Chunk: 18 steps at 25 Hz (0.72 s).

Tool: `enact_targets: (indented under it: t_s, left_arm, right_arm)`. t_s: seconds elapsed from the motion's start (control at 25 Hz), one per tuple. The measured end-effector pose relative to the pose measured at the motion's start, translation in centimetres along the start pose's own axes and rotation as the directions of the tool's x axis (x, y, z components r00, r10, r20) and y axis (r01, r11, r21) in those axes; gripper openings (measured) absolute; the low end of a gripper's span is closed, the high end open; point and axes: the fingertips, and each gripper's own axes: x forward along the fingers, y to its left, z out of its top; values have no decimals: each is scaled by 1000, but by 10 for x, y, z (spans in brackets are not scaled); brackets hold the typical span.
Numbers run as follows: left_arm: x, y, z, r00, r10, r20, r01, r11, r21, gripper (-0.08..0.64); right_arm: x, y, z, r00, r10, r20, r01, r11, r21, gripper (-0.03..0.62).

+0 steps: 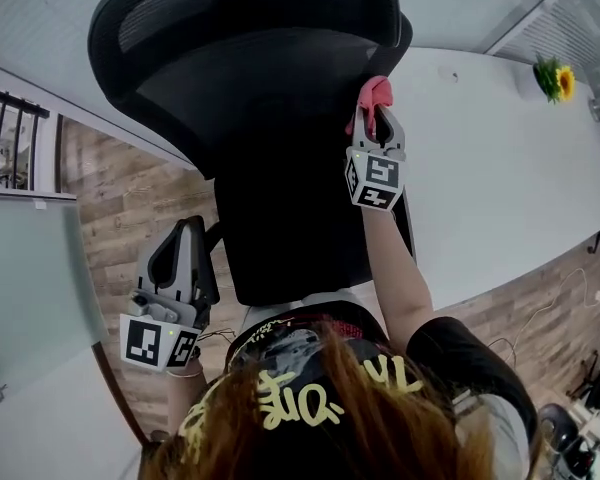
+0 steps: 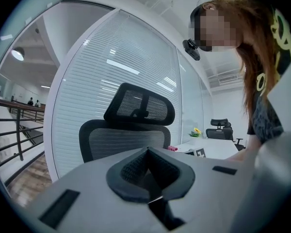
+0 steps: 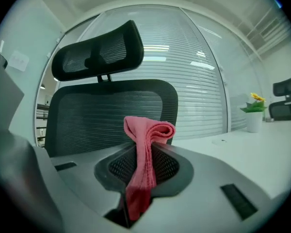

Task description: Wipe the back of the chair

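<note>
A black mesh office chair [image 1: 270, 138] with a headrest [image 1: 240, 8] stands in front of me. Its mesh back [image 3: 111, 115] fills the right gripper view, close ahead. My right gripper [image 1: 377, 118] is shut on a folded pink cloth [image 1: 376, 93] [image 3: 145, 149] and is held at the right edge of the chair back. My left gripper [image 1: 183, 258] hangs lower left, beside the chair's side, shut with nothing in it [image 2: 148, 171]. In the left gripper view the chair back [image 2: 123, 140] stands some way off.
A long white table [image 1: 510, 168] runs behind the chair on the right, with a small sunflower pot [image 1: 557, 80] at its far end. A glass wall with blinds [image 3: 203, 81] is behind. Wood floor [image 1: 130, 208] lies left, a railing [image 1: 5, 133] beyond.
</note>
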Motion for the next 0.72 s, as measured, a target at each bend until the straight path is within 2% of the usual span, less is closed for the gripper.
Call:
enact_targets:
  t_s: [0.4, 0.72]
  left_arm:
    - [-1, -2, -2, 998, 62, -10, -62, 998, 5, -11]
    - [-4, -1, -5, 996, 83, -19, -83, 997, 0, -11]
  right_arm:
    - [19, -10, -34, 991, -97, -90, 101, 994, 33, 71]
    - [33, -10, -46, 988, -106, -114, 114, 991, 64, 71]
